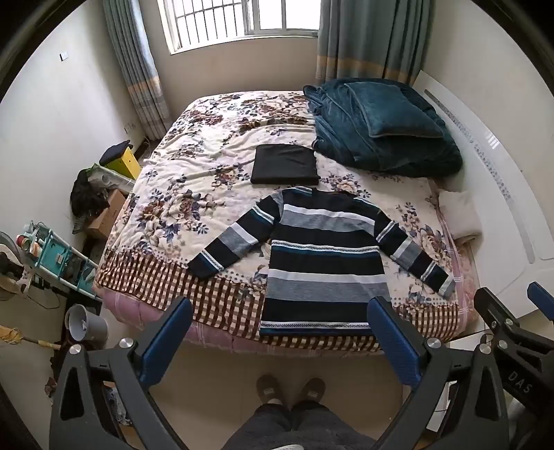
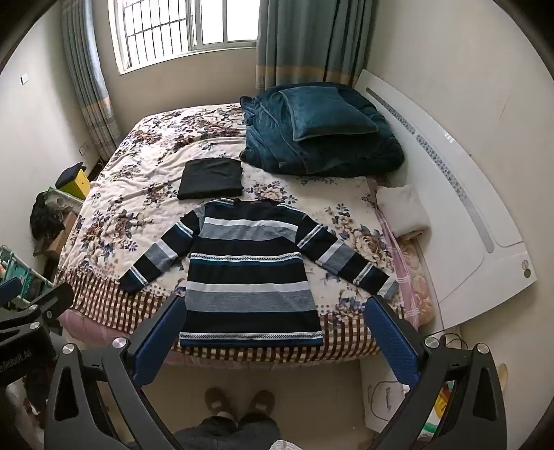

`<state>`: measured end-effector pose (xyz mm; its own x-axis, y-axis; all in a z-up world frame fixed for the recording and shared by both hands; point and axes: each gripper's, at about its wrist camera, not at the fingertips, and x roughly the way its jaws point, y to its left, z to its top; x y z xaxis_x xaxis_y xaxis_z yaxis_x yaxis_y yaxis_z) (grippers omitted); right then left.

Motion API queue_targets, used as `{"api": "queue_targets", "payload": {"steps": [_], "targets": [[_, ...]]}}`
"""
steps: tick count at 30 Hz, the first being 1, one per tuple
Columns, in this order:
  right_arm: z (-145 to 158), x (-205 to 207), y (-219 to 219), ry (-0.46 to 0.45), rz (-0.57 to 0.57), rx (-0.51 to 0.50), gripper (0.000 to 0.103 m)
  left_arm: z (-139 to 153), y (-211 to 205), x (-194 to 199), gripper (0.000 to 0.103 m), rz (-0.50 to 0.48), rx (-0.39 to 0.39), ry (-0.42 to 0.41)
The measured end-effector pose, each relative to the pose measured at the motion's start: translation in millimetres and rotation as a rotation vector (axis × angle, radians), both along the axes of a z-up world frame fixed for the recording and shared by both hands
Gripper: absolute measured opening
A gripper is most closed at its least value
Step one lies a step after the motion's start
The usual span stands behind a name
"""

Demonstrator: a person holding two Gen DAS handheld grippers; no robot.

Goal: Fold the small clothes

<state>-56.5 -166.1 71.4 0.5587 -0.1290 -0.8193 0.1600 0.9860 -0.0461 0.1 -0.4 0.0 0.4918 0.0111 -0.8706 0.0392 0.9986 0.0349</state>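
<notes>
— Why are you holding off above the bed [image 1: 173, 214]?

— I keep my left gripper [image 1: 277, 342] and right gripper [image 2: 273, 341] spread wide and empty, aimed at the striped sweater [image 1: 322, 263], lying flat with sleeves out, ready for folding.

— And behind?

— A folded black garment [image 1: 285, 169], then teal bedding [image 1: 387, 138] by the window [image 1: 239, 20].

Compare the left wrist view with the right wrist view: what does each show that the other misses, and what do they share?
Only the left wrist view shows the grey bucket on the floor and the left gripper, open and empty. Only the right wrist view shows the headboard's lower end with its round badge and the right gripper, also open and empty. Both show the striped sweater spread flat on the bed, the folded black garment beyond it, and the teal bedding.
</notes>
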Motion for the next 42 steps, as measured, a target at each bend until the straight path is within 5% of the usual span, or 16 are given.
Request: {"api": "queue_targets", "payload": {"steps": [42], "targets": [[18.9, -5.1, 3.9, -0.022, 0.002, -0.009, 0.103, 23.8, 0.0, 9.9, 0.103, 0.001, -0.018, -0.025]]}}
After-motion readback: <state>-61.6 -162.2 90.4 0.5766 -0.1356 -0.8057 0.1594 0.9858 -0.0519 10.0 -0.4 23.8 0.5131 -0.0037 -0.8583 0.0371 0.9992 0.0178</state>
